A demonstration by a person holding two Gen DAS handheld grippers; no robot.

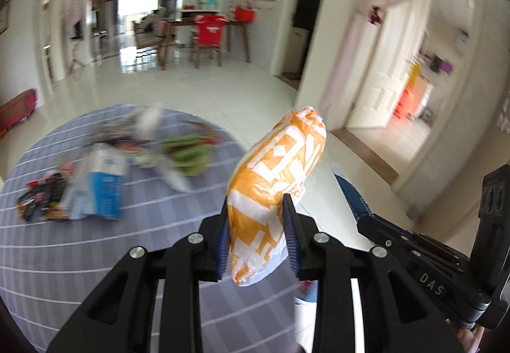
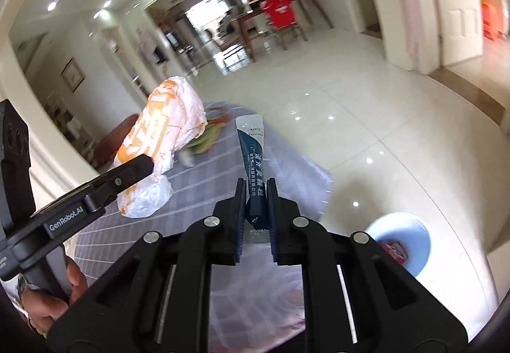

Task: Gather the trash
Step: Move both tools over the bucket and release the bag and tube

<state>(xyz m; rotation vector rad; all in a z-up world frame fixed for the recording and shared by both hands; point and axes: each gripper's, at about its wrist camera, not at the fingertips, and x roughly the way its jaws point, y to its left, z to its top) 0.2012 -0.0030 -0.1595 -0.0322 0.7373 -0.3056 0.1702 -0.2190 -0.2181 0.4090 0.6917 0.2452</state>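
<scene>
My left gripper [image 1: 256, 216] is shut on a crumpled orange-and-white plastic bag [image 1: 277, 168], held up above the table's right edge. The same orange-and-white bag [image 2: 159, 142] shows at the left of the right wrist view, clamped in the left gripper [image 2: 140, 166]. My right gripper [image 2: 256, 193] is shut on a dark blue tube-shaped sachet [image 2: 253, 155] with a white tip and printed lettering, held over the table's edge. A pale blue bin [image 2: 404, 241] with a red packet inside stands on the floor at the lower right.
On the grey-blue checked tablecloth [image 1: 79, 257] lie blurred pieces of trash: a blue-and-white carton [image 1: 102, 184], dark snack wrappers [image 1: 41, 200], green vegetable scraps [image 1: 188, 152]. Glossy white tile floor [image 2: 366, 104] lies beyond. A dining table and chair [image 1: 207, 34] stand far back. A hand [image 2: 54, 298] holds the left tool.
</scene>
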